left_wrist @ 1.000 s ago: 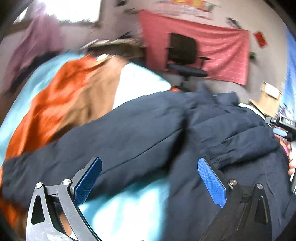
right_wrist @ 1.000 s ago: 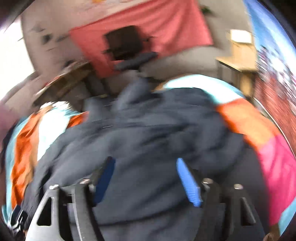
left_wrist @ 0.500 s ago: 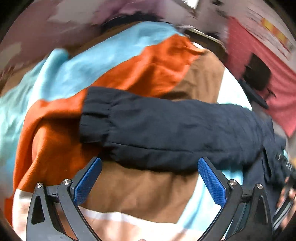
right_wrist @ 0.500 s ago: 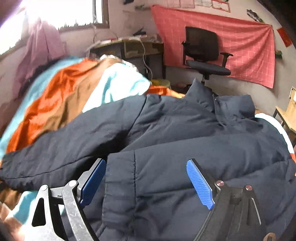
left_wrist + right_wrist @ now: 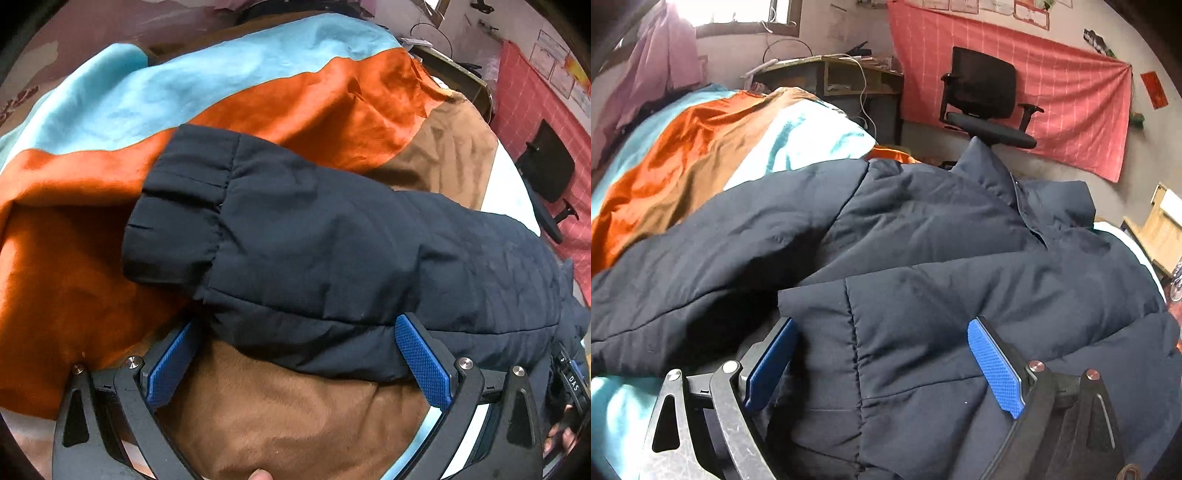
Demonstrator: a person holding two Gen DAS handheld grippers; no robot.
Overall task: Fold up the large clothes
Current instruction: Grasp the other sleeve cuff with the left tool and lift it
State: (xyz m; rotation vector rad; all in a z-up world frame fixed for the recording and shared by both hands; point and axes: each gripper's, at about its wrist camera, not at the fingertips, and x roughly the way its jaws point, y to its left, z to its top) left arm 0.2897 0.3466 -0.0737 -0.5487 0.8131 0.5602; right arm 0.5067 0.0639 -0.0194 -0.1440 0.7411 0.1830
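A dark navy puffer jacket (image 5: 923, 266) lies spread across the bed's striped bedspread (image 5: 295, 92), its collar toward the far edge by the office chair (image 5: 986, 107). One sleeve (image 5: 332, 243) stretches out over the orange and brown stripes, likely laid flat so it can be folded inward. The left gripper (image 5: 299, 354) hangs wide open just at the sleeve's near edge, gripping nothing. The right gripper (image 5: 882, 362) is opening its jaws above the other sleeve's cuff, the pads not pressing it.

You can read only "DAS" on a small black device (image 5: 571, 376) at the left view's right edge.
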